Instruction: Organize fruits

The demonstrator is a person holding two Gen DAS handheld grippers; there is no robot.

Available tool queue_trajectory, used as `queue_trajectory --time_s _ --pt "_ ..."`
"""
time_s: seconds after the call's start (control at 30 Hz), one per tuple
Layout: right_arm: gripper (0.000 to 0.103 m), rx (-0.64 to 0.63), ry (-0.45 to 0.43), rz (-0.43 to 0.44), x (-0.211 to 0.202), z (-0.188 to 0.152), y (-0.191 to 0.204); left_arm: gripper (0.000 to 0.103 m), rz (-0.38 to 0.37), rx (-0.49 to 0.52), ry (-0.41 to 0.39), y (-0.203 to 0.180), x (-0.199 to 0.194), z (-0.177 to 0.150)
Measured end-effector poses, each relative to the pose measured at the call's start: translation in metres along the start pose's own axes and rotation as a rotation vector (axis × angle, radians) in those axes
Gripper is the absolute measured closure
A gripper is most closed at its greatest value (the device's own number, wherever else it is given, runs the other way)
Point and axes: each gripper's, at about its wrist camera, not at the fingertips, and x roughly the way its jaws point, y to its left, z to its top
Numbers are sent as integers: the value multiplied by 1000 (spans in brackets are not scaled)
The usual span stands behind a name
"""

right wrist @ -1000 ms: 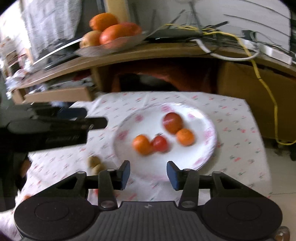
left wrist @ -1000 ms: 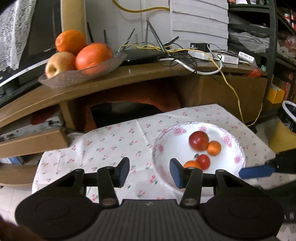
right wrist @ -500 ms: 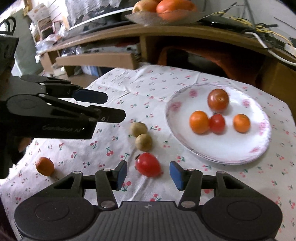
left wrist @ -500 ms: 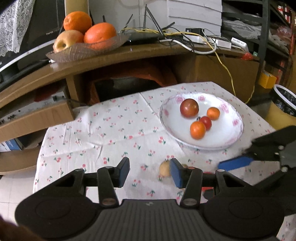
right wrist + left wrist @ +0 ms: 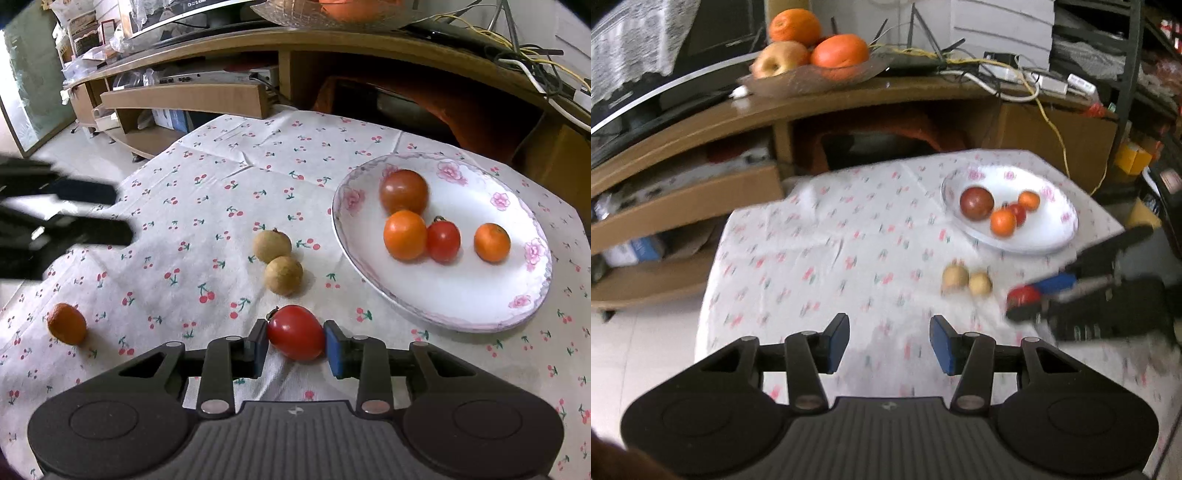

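A table under a white cloth (image 5: 229, 155) printed with cherries fills most of both views. Ahead and to the right of the right tongs (image 5: 295, 347) sits a white plate (image 5: 480, 295) with pink flowers on its rim, holding four round fruits: one dark red, two orange and one small red. Just ahead of the same tongs lie two tan, rough-skinned fruits (image 5: 282, 275), touching each other on the cloth. Off to their left, well apart, rests a small orange fruit (image 5: 66, 324).

The right tongs have their two blue pads against either side of a small red tomato (image 5: 295, 332) that sits on the cloth; the pads look to be touching its skin, so I judge them clamped on it. The left tongs (image 5: 889, 343) hang above the cloth's near edge, their pads wide apart and holding nothing.

The tomato is likely light, smooth and soft, so it could bruise or slip. Gripping gently across its widest middle seems safest.
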Motion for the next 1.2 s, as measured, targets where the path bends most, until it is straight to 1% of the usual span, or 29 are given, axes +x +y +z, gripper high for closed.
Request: queue_trajectory --time_s 0.1,0.17,0.23,0.37,0.43,0.47,0.57,0.63,0.73,0.87,0.97,1.07,1.2 --pt "71 -3 -8 6 -7 -5 2 49 11 -33 36 0 -17 -24" --pt "71 -3 -10 18 -11 -9 4 49 22 -33 57 -3 -21 -39" --pt "71 -10 -9 20 -14 -12 8 49 31 -31 75 -6 -20 -50" --pt "71 -22 -6 13 -15 -15 15 50 50 2 109 -13 -6 -59" --pt "71 -24 -7 7 -18 -17 16 57 62 16 124 -17 -1 -61" --pt "71 -21 -9 5 -19 -18 15 63 69 19 134 -19 1 -62" --pt "71 -17 -11 -5 -25 -22 13 64 77 36 133 -24 0 -63" --pt "71 -14 -13 -16 -29 -26 11 64 55 29 119 -29 -2 -61" --pt "71 -1 -12 -38 -38 -35 4 64 38 56 89 -44 -2 -51" --pt "71 22 7 -78 -48 -50 -5 64 -10 72 56 -66 8 -29" --pt "71 25 12 -102 -51 -59 -8 64 -38 87 57 -84 19 -21" --pt "70 18 -3 -105 -51 -65 -9 64 -31 141 60 -100 30 -22" --pt "69 6 -17 -98 -52 -69 -10 64 -35 177 81 -109 36 -31"
